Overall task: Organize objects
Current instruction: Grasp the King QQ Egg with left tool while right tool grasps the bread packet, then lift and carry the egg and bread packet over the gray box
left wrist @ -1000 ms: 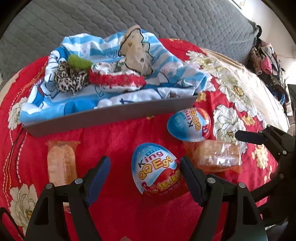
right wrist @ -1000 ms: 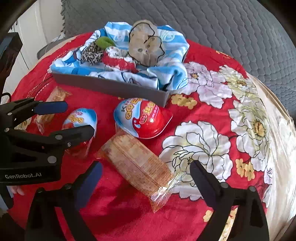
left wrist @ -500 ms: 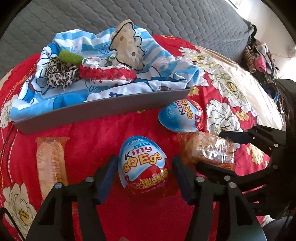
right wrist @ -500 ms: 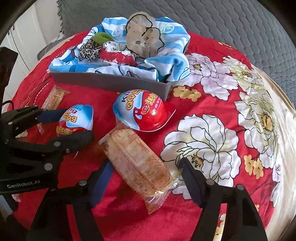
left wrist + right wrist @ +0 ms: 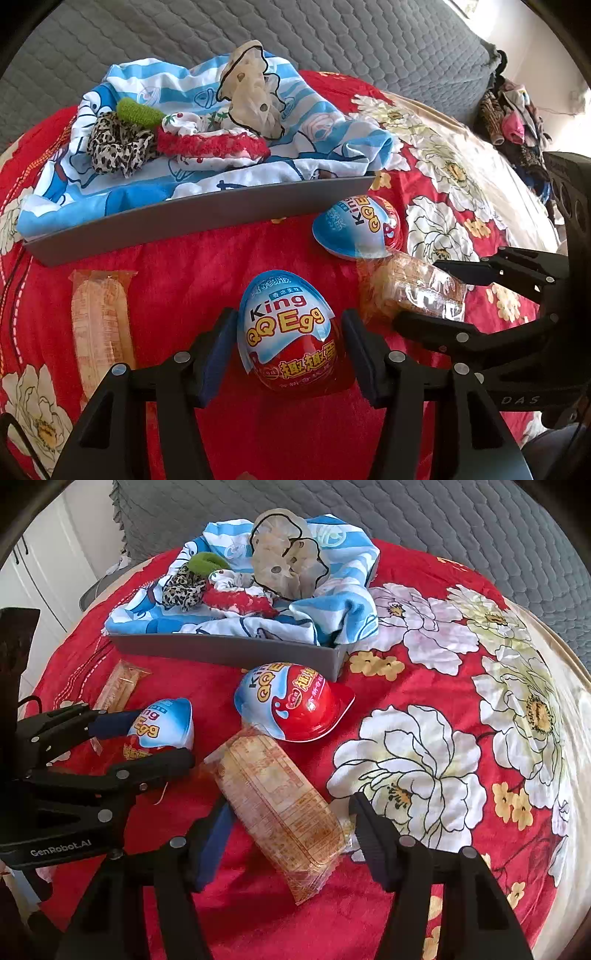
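My left gripper [image 5: 288, 350] is shut on a King QQ Egg [image 5: 290, 334] on the red flowered cloth; this egg also shows in the right wrist view [image 5: 162, 729]. My right gripper [image 5: 291, 834] has closed around a clear-wrapped cracker pack [image 5: 277, 805], with both fingers at its sides; the pack also shows in the left wrist view [image 5: 410, 291]. A second QQ Egg [image 5: 291, 709] lies on its side just beyond the pack. Another cracker pack [image 5: 101, 328] lies at the left.
A grey tray [image 5: 207, 218] stands behind the snacks, filled with a blue striped cloth [image 5: 177, 173], a leopard scrunchie [image 5: 118, 147], a green scrunchie [image 5: 138, 112] and a red lace band [image 5: 214, 144]. A grey quilted sofa [image 5: 295, 33] is beyond.
Both grippers have moved forward and closed. The left fingers closed onto the egg. The right fingers closed in on the cracker pack.
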The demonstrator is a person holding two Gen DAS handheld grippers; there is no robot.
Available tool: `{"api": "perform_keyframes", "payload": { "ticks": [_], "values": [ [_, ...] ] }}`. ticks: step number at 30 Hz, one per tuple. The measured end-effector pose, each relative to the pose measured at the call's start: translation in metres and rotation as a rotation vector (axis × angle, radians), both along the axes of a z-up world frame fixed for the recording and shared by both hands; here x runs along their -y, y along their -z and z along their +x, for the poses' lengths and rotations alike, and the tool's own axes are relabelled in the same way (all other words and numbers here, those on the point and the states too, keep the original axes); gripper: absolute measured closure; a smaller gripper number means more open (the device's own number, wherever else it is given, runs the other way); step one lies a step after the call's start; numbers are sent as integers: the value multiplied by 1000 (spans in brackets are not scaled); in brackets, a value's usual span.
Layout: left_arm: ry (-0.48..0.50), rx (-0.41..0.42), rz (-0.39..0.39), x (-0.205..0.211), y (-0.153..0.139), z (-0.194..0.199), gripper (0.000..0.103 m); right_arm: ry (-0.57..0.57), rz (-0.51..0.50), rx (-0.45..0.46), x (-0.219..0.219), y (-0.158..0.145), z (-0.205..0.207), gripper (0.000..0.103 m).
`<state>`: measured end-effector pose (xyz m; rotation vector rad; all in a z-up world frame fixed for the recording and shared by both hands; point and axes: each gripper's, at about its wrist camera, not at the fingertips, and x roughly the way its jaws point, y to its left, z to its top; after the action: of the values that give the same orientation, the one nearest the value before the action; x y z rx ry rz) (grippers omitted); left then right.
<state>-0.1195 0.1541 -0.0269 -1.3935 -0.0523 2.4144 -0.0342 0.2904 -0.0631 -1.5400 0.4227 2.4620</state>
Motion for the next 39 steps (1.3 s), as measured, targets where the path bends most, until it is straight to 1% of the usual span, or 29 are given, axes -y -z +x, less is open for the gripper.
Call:
{"api": "perform_keyframes", "payload": {
  "ticks": [5, 7, 18, 27, 31, 39],
  "values": [
    [0, -2, -3, 2, 0, 1, 43, -7, -13, -7, 1, -1, 0, 42],
    [-1, -2, -3, 2, 0, 1, 43, -14, -15, -6, 2, -1, -1, 45],
    [0, -4, -12, 11, -4, 8, 43, -33, -19, -13, 6, -6, 0, 48],
    [-10, -17, -9, 19, -12, 12, 43, -42, -17, -44, 12, -18, 0, 49],
    [-12, -28, -8, 24, -18, 15, 43, -36, -29, -75, 11, -24, 1, 49],
    [-18, -57, -7, 32, -31, 23, 43, -49, -11, -102, 21, -36, 1, 49]
  ]
}}
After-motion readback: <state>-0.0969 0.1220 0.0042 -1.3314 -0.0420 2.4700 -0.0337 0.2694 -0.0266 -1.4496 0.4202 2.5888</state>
